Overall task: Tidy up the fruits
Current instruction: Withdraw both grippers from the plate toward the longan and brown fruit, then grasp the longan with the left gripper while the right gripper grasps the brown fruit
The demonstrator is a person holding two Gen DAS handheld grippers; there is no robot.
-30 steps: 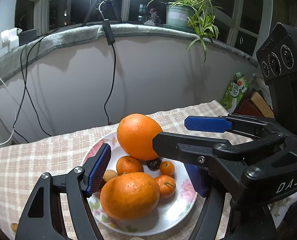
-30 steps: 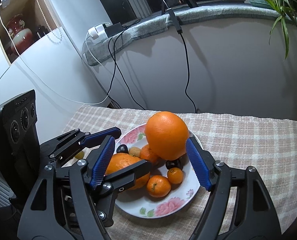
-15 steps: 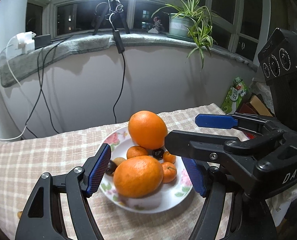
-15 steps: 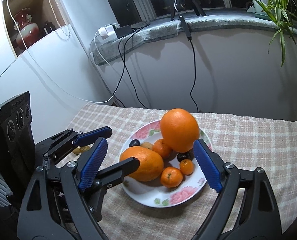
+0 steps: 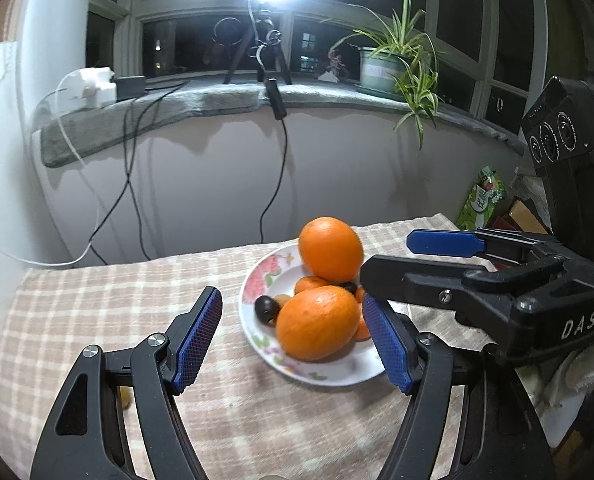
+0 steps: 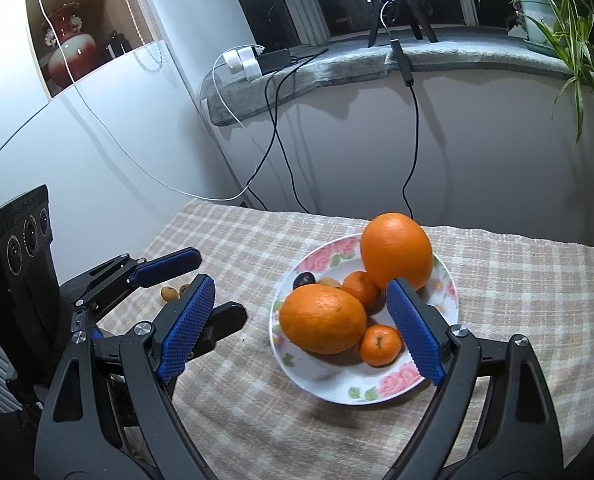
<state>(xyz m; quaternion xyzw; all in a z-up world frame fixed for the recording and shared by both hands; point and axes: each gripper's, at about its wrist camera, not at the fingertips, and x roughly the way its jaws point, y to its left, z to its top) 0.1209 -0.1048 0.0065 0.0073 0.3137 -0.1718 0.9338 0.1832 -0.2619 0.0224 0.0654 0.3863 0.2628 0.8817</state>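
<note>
— Orange peel, pebbled and a little waxy: how would that near orange (image 6: 323, 319) take a grip?

— Firm, fairly heavy and round, I judge, so it could roll or slip out. It lies at the near edge of the flowered plate (image 6: 329, 384). Best taken across its widest part, pads on opposite sides, squeezed only enough to hold it.

— Are any jaws on it now?

— No. The right gripper (image 6: 305, 330) has just been opening its jaws; they stand wide on the near side of the plate with nothing pressed between them. The left gripper (image 5: 293, 344) is also open and empty, to the left of the plate.

— What else is on the plate?

— A small mandarin (image 6: 380, 345) just beside the near orange, another mandarin (image 6: 361, 288) behind it, then a dark plum-like fruit (image 6: 304, 279) and a small tan fruit I cannot name. These look light and soft-skinned, easily bruised. The far orange (image 6: 396, 251) sits propped on the pile at the back of the plate, so I expect it to topple if its neighbours are pulled away.

— Anything off the plate?

— Two small yellowish fruits (image 6: 174, 292) lie on the checked cloth (image 6: 257, 248) over the tabletop, well to the left of the plate, near the left gripper. The plate itself looks ceramic and breakable.

— Any writing?

— "DAS" is on the right gripper's body. Beyond the plate to the right stands a green carton (image 5: 481, 198); its print is too small to read.
</note>
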